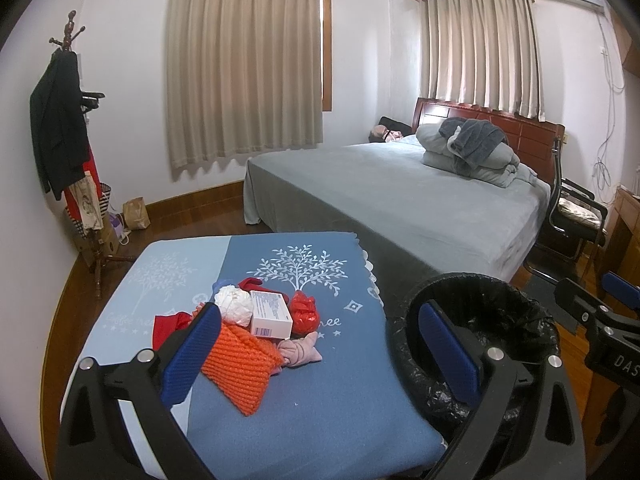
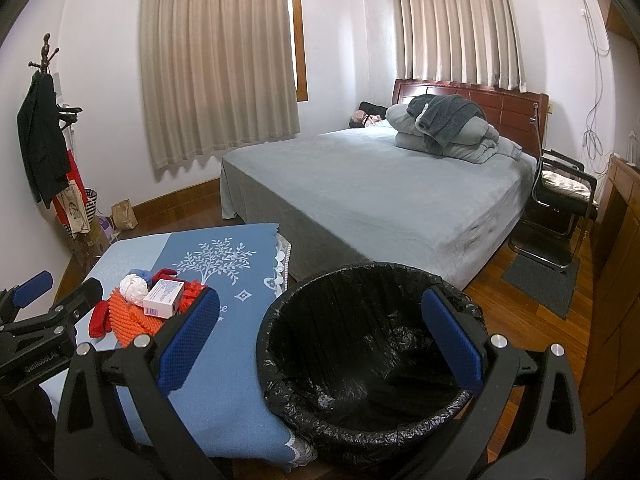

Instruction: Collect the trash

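On the blue tablecloth [image 1: 320,404] lies a small heap: a white crumpled paper ball [image 1: 234,306], a white cardboard box [image 1: 271,315], a red crumpled plastic bag [image 1: 305,312], an orange knitted cloth [image 1: 240,368], a pink knotted cloth [image 1: 301,352] and a red cloth [image 1: 172,323]. My left gripper [image 1: 320,352] hangs open just short of the heap, holding nothing. A bin with a black liner [image 2: 360,270] stands right of the table. My right gripper [image 2: 320,340] is open and empty over the bin's mouth. The paper ball [image 2: 134,290] and box [image 2: 164,298] also show in the right wrist view.
A grey bed [image 1: 400,200] with folded bedding stands behind the table and bin. A coat rack [image 1: 64,120] and bags fill the left corner. A black chair [image 2: 560,196] and a wooden cabinet [image 2: 616,280] line the right side.
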